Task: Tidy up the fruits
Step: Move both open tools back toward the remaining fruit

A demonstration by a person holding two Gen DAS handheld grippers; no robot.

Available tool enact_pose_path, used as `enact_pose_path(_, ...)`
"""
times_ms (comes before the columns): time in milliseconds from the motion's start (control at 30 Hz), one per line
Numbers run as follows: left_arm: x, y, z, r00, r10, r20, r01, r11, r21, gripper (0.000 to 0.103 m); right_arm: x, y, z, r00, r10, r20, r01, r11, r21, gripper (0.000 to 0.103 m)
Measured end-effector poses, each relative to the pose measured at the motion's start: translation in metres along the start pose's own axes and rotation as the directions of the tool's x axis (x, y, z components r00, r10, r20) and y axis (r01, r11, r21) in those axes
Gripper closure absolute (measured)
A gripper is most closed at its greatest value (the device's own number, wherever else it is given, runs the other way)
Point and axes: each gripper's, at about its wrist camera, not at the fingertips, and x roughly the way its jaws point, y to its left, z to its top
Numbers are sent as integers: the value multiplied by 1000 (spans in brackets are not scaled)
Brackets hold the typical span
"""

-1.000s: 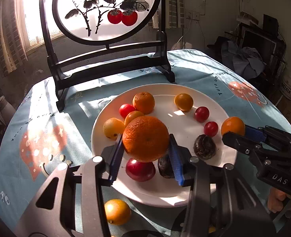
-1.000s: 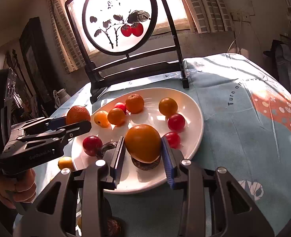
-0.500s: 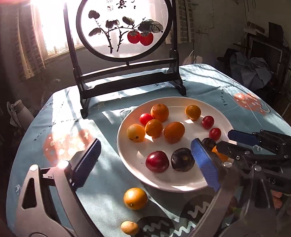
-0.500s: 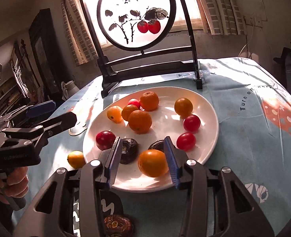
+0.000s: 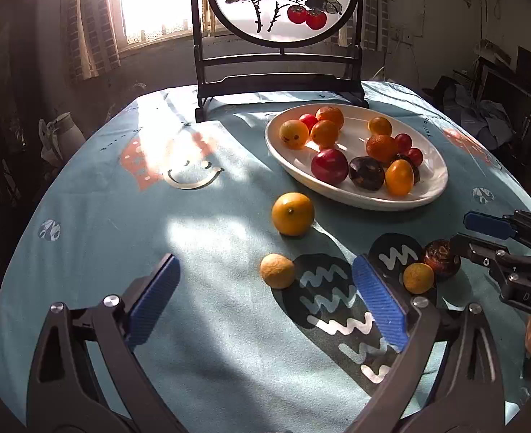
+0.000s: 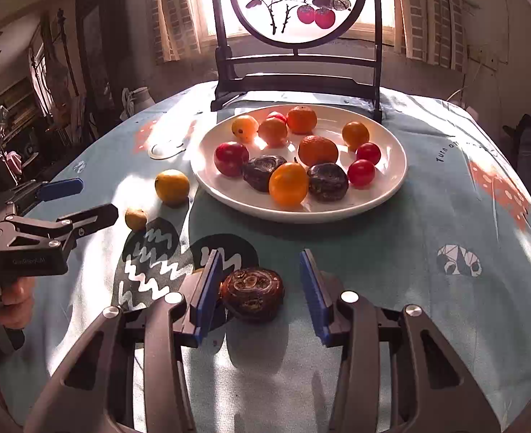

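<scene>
The left gripper (image 5: 263, 294) stands wide and empty over the desk (image 5: 103, 216), a small pale fruit (image 5: 277, 271) lying between its pads. The right gripper (image 6: 258, 288) is partly open around a dark wrinkled fruit (image 6: 253, 294), its right pad clear of it. The plate (image 6: 384, 195) of fruit sits at twelve o'clock from it, an orange (image 6: 172, 186) at ten.

I see the screen's (image 5: 283, 3) top cropped by the frame edge, a small yellow fruit (image 5: 418, 278) partly behind my left gripper's finger (image 5: 379, 301), my hand (image 6: 2, 301) mostly out of frame
</scene>
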Motion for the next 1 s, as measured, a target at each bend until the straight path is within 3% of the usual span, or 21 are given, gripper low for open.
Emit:
enact_pose_path(167,-5,7,1,1000,3,16,-2,1000,-25,5,12,0,-6,997,-8,-78,8,1000,1,59)
enact_pose_path(467,-3,10,4,1000,4,7,-4,999,-42,5,18,6,-12,993,8,-122,-11,1000,-19,59)
enact_pose_path(633,-4,11,4,1000,7,12,-7,999,-39,5,21,7,-12,996,-5,-92,3,999,-32,59)
enact_pose_path(1000,-2,22,4,1000,28,3,-27,995,-91,5,27,-1,-11,993,40,-112,-36,999,32,61)
